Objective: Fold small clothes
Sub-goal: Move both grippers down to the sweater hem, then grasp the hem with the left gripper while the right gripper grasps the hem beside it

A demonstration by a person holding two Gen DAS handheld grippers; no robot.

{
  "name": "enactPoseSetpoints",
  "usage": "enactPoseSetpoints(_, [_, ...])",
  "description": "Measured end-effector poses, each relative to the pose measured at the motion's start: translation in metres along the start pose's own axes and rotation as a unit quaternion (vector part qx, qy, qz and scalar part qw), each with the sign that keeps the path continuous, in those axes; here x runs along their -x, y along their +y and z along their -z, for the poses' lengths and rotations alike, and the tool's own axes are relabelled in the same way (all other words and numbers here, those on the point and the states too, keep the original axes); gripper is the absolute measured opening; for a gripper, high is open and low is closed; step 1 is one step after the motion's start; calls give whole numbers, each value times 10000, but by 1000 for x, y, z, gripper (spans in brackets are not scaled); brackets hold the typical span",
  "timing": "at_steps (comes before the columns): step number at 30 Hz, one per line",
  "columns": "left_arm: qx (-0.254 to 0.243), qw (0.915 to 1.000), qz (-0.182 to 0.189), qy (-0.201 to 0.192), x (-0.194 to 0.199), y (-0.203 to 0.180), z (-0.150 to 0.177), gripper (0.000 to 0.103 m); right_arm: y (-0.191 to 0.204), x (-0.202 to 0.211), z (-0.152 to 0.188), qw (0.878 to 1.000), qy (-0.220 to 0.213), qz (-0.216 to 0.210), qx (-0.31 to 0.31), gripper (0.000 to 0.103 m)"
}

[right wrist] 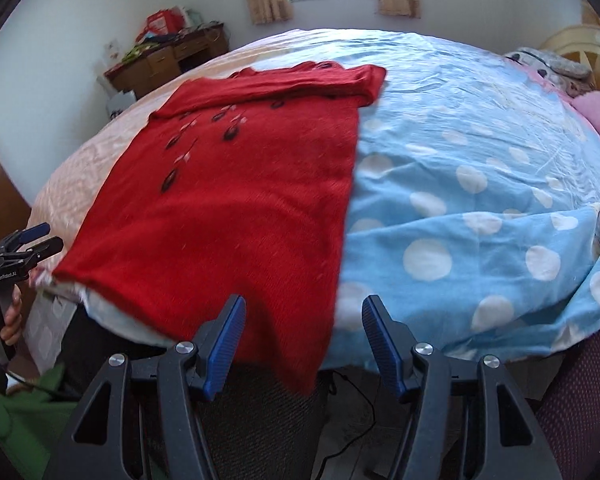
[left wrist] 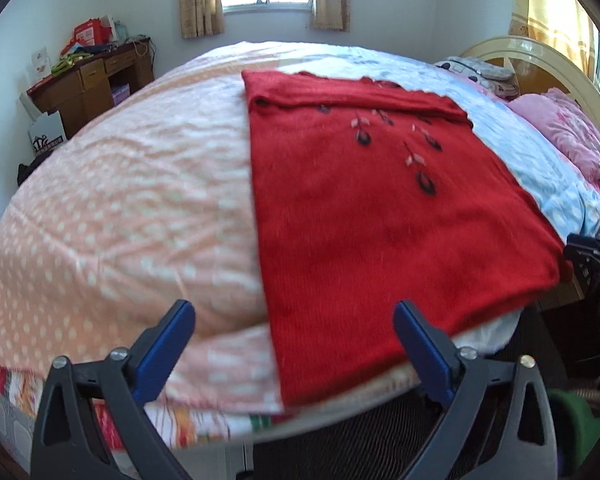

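Note:
A red knitted sweater with dark embroidered flowers lies flat on the bed, its sleeves folded across the top. Its hem reaches the bed's near edge, and one corner hangs over that edge in the right wrist view. My left gripper hovers open over the near left part of the hem, with nothing pinched. My right gripper also stands open above the sweater, at its near right corner, pads clear of the cloth. Each gripper shows at the edge of the other's view: the right one and the left one.
The bed cover is peach with white dots on the left and blue with white dots on the right. Pink pillows lie by the headboard. A cluttered wooden desk stands by the far wall. A hand holds the left gripper.

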State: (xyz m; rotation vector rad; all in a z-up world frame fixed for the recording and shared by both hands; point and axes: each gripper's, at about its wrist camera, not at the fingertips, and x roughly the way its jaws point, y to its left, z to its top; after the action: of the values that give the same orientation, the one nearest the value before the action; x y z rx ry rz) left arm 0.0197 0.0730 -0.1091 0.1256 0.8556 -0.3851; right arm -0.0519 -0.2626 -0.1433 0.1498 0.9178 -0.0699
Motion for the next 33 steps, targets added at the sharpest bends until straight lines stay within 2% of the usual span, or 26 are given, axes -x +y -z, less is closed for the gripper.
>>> enactPoseSetpoints(2, [131, 9998, 137, 92, 0, 4, 11, 85, 7, -2, 6, 9999, 79, -10, 93, 61])
enactPoseSetpoints(5, [427, 9976, 425, 328, -6, 11, 23, 77, 19, -7, 10, 9994, 224, -26, 253, 61])
enactPoseSetpoints(7, [566, 9967, 465, 346, -8, 11, 22, 76, 26, -9, 12, 9987, 263, 103, 416, 61])
enactPoseSetpoints(10, [682, 9941, 763, 345, -8, 11, 21, 76, 29, -10, 13, 9981, 289, 209, 495, 61])
enactPoseSetpoints(15, [615, 9949, 733, 327, -9, 7, 22, 75, 17, -18, 16, 9986, 508, 127, 123, 61])
enactPoseSetpoints(16, [598, 9949, 746, 325, -9, 6, 22, 69, 14, -21, 17, 9984, 562, 44, 24, 60])
enactPoseSetpoints(17, [567, 9948, 772, 331, -8, 3, 22, 66, 11, -25, 19, 9978, 646, -106, -104, 46])
enactPoseSetpoints(18, [550, 9947, 798, 348, -8, 3, 22, 58, 10, -28, 20, 9972, 712, -184, -155, 26])
enactPoseSetpoints(20, [483, 9946, 843, 372, -8, 1, 22, 40, 9, -34, 24, 9961, 851, -178, -153, 10])
enactPoseSetpoints(22, [413, 9946, 867, 387, -8, -2, 22, 28, 7, -35, 26, 9959, 875, -142, -153, 9])
enactPoseSetpoints(25, [440, 9940, 927, 388, -7, -3, 21, 21, 3, -31, 24, 9957, 865, -240, -246, 9])
enactPoseSetpoints(29, [362, 9942, 908, 451, -7, -6, 18, 21, -3, -13, 18, 9952, 735, -546, -356, 9])
enactPoseSetpoints(31, [399, 9935, 937, 500, -10, -4, 17, 25, -11, 1, 15, 9950, 580, -632, -521, 10])
enactPoseSetpoints(32, [402, 9935, 942, 492, -10, -3, 17, 30, -15, 7, 14, 9944, 563, -659, -608, 14])
enactPoseSetpoints(33, [400, 9932, 969, 499, -10, -2, 17, 34, -18, 12, 14, 9939, 553, -681, -673, 24])
